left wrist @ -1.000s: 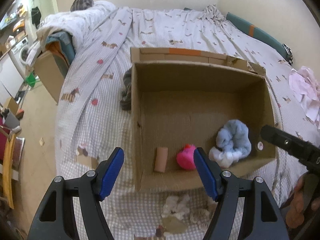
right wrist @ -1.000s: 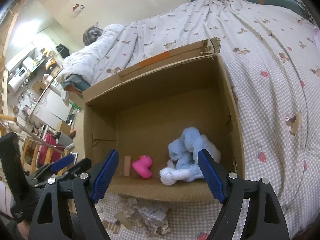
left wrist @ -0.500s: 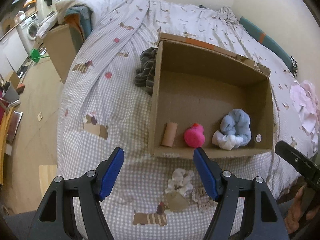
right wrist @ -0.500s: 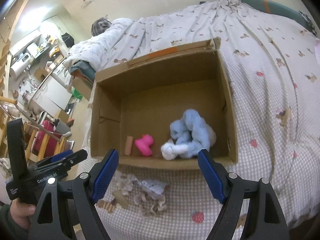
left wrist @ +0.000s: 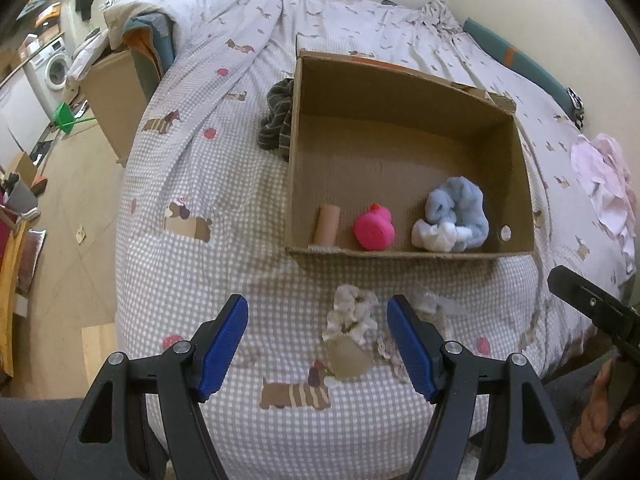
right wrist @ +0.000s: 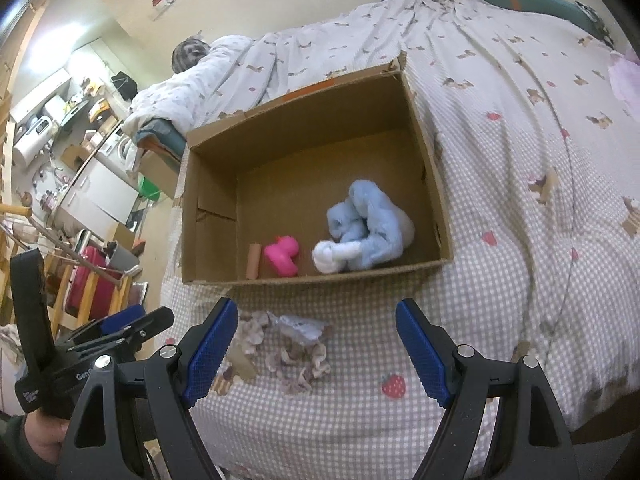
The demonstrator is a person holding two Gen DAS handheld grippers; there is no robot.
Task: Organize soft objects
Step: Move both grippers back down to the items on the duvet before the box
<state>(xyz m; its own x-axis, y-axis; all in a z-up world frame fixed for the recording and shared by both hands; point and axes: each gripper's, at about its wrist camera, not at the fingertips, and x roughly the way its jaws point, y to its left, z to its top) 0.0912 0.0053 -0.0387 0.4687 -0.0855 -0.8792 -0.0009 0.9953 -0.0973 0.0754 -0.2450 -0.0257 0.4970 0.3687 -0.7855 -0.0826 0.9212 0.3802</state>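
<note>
While both hand-held grippers [left wrist: 317, 342] [right wrist: 317, 351] are held unclenched before the box [left wrist: 400, 255], the frilly cloth [left wrist: 352, 314] could be snagged.

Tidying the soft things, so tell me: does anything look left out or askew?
Yes. A crumpled whitish pile lies on the bedspread outside the cardboard box, near its front wall, and a dark striped cloth is bunched against the box's left outer wall.

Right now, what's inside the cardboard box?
Inside the cardboard box lie a tan roll, a pink duck toy and a blue-and-white plush. Whatever is under the plush is hidden.
</note>
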